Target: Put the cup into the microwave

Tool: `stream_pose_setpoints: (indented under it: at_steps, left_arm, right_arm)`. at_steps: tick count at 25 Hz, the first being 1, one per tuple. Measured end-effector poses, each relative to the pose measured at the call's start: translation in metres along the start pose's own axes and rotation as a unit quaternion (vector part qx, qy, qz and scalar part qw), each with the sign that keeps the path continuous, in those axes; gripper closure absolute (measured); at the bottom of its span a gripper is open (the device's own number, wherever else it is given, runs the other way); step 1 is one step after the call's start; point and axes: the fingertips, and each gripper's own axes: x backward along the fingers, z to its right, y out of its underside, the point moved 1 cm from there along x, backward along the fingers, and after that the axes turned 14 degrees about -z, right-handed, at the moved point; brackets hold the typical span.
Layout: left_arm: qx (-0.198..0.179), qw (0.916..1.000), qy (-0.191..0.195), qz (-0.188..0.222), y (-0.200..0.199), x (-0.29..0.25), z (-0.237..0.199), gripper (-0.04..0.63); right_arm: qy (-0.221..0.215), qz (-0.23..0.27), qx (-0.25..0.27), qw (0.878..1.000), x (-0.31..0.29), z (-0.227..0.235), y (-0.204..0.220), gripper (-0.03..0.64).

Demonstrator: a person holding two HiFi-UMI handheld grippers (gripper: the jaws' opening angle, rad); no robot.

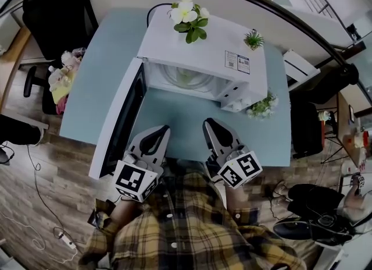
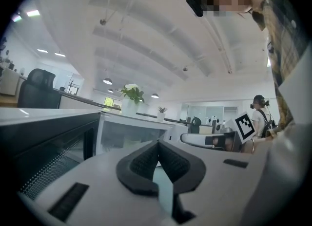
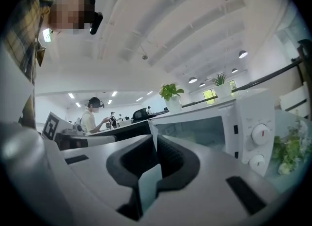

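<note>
Head view: microwave point(image 1: 203, 48) sits on the tabletop point(image 1: 104, 71), door point(image 1: 119, 126) swung wide to its left. Pale green shape inside the cavity is probably the cup point(image 1: 186, 77), but it's blurry. Left hand-held gripper point(image 1: 165, 128) and right hand-held gripper point(image 1: 208, 122) are both clenched on nothing, low by the person's body, well apart from the cup. Placement looks done. Best to keep both clear of the cavity, and if closing, push the door's outer edge slowly.
</note>
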Motion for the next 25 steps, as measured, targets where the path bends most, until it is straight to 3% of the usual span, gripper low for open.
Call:
stream_pose_setpoints:
  at_steps: [11,25]
  left_arm:
    - [0.006,0.9997,-0.022,-0.006,0.004,0.006,-0.016,0.606]
    - [0.008,0.9993,-0.034,-0.011,0.011,0.010,-0.024,0.606]
  right_arm:
    - [-0.005,-0.014,-0.008,1.000,0.000,-0.001,0.010,0.614]
    - [0.026,-0.019,0.031,0.999,-0.005,0.002,0.011,0.614]
